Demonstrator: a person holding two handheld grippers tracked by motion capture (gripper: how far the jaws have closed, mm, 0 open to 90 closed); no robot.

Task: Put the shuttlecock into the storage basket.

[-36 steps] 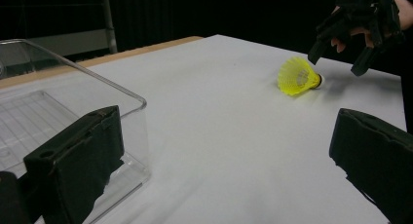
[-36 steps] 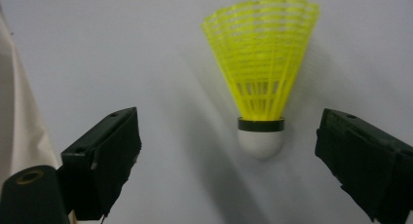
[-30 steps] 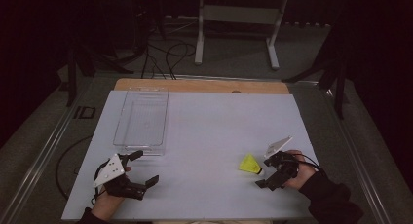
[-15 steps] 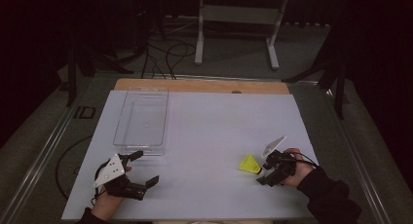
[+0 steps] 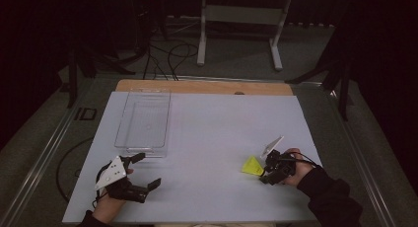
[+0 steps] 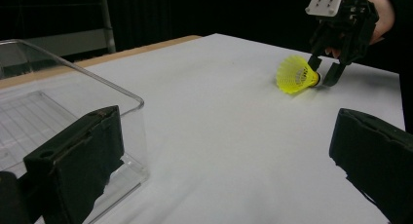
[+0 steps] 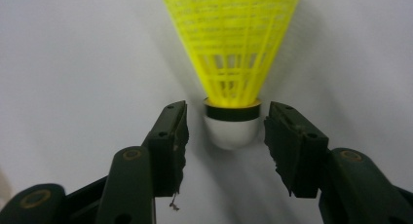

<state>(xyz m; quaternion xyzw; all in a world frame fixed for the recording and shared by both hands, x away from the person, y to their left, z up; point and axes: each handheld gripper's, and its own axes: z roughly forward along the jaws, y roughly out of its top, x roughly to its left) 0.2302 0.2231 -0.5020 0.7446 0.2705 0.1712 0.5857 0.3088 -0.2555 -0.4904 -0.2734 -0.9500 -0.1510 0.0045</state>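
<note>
The right claw (image 7: 225, 136) has just been narrowed around the white cork of the shuttlecock (image 7: 232, 63), lying well right of the tray (image 5: 143, 122), pads not yet touching, so a grasp seems imminent; the left claw (image 5: 146, 170) is held open.

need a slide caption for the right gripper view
Right gripper with jaws just closing around the white cork of a yellow shuttlecock lying on the white table, pads not yet touching.

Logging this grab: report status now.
Right gripper jaws closing around shuttlecock cork, small gaps both sides. Left gripper open, idle beside clear bin. Path unobstructed.
</note>
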